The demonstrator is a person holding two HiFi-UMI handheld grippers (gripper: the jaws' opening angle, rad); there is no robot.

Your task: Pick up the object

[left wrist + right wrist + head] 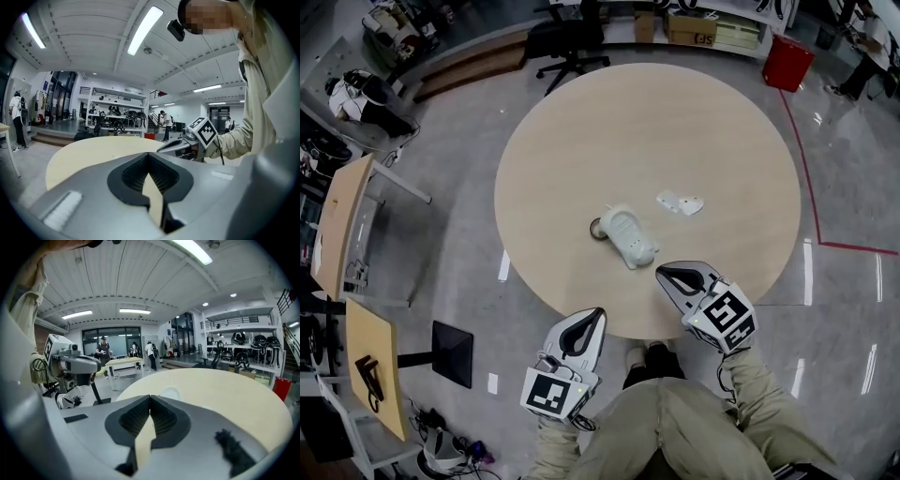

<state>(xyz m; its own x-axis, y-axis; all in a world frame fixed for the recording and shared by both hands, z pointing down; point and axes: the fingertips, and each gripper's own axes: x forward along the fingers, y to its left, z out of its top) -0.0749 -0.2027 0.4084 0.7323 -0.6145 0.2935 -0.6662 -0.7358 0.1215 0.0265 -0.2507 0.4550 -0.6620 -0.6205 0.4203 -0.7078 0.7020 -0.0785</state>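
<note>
I see both grippers low at the near side of the round table [581, 122], and neither carries anything. The left gripper [599, 313] sits at the near rim with its jaws brought together. In the left gripper view the tips meet, and only bare tabletop shows through the gap behind them. The right gripper [661, 273] reaches a little further in over the tabletop. Its jaws are likewise closed tip to tip on nothing, as the right gripper view shows. The white object [629, 235] lies near the middle of the table, untouched and clear of both grippers, and the right gripper's tip is the nearer of the two to it. A dark ring [597, 229] rests against its left end. A small white piece [680, 202] lies apart from it, to the right and further from me. In the right gripper view the white object shows just beyond the closed tips. Beyond the far side of the table stand a black office chair [567, 42] and a red bin [787, 62].
</note>
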